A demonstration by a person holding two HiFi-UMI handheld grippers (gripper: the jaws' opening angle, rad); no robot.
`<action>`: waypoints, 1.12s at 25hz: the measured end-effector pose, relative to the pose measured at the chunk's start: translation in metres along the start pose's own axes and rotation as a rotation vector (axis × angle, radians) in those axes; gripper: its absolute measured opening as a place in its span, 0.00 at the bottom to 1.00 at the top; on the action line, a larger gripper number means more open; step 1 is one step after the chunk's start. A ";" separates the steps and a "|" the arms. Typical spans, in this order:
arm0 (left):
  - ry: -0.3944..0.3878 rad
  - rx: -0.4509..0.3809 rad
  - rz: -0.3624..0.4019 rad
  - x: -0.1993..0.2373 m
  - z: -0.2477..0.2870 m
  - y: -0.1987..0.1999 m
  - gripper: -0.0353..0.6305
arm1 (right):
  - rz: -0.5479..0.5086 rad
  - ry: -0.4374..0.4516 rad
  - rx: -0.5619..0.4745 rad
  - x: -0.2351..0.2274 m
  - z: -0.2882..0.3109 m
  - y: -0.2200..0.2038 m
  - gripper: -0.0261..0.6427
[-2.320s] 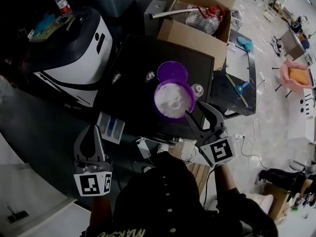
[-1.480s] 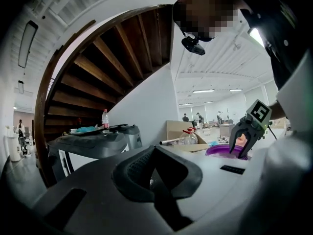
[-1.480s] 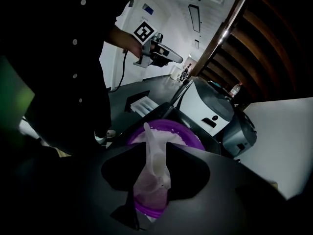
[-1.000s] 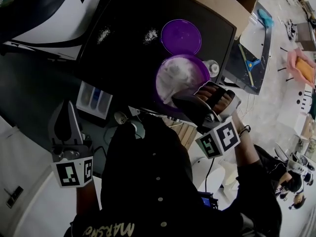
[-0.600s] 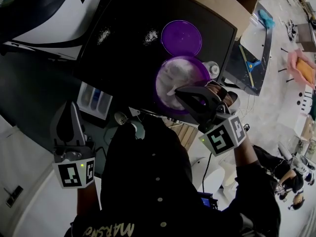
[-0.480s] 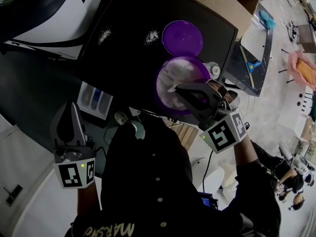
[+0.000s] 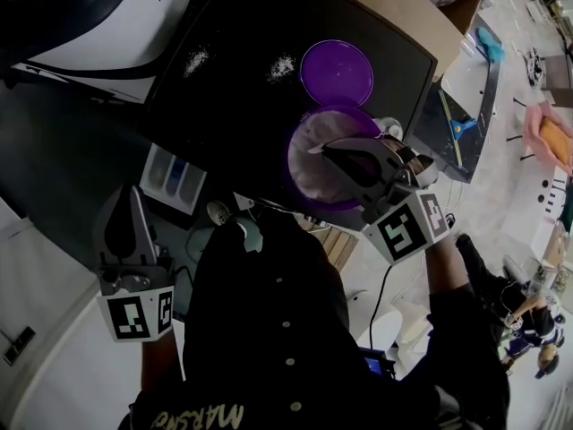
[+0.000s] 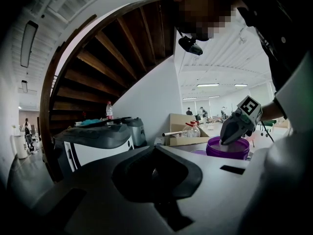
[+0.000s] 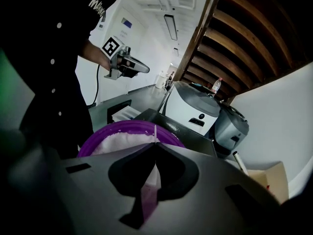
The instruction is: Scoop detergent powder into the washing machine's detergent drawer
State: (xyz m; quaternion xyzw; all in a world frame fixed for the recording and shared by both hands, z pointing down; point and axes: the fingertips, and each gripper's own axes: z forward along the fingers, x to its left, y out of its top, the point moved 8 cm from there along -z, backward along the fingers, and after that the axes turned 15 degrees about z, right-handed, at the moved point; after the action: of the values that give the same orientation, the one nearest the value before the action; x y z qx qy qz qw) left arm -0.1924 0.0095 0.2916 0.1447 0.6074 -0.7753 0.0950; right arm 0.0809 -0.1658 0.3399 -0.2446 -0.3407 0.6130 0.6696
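A purple tub (image 7: 309, 182) of white detergent powder stands on the black machine top (image 7: 242, 106), with its purple lid (image 7: 337, 72) lying just behind it. My right gripper (image 7: 315, 148) hangs over the tub, shut on a thin white scoop handle (image 9: 155, 131) that pokes out past its tips towards the powder (image 9: 120, 140). The white detergent drawer (image 7: 175, 179) with blue compartments stands pulled out at the machine's front left. My left gripper (image 7: 132, 200) is held near the drawer, jaws together and holding nothing. The left gripper view shows the tub (image 8: 227, 152) and the right gripper (image 8: 225, 142) far off.
Two patches of spilled powder (image 7: 282, 65) lie on the black top. A white and black appliance (image 7: 98, 34) stands to the left, a cardboard box (image 7: 394, 12) behind. A small white bottle (image 7: 390, 127) sits right of the tub. Cables run over the floor at the right.
My right gripper has rolled about its own axis and shifted a little across the tub, still shut on the scoop handle. The left gripper has stayed where it was.
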 end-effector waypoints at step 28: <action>0.028 -0.071 0.017 0.013 -0.011 0.014 0.06 | -0.556 -0.371 -0.133 0.043 -0.017 0.011 0.09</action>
State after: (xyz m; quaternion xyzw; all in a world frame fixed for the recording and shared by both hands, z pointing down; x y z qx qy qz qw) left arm -0.1985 0.0167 0.2719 0.1570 0.6347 -0.7503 0.0982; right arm 0.0870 -0.1204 0.3271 -0.0696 -0.5495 0.4175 0.7204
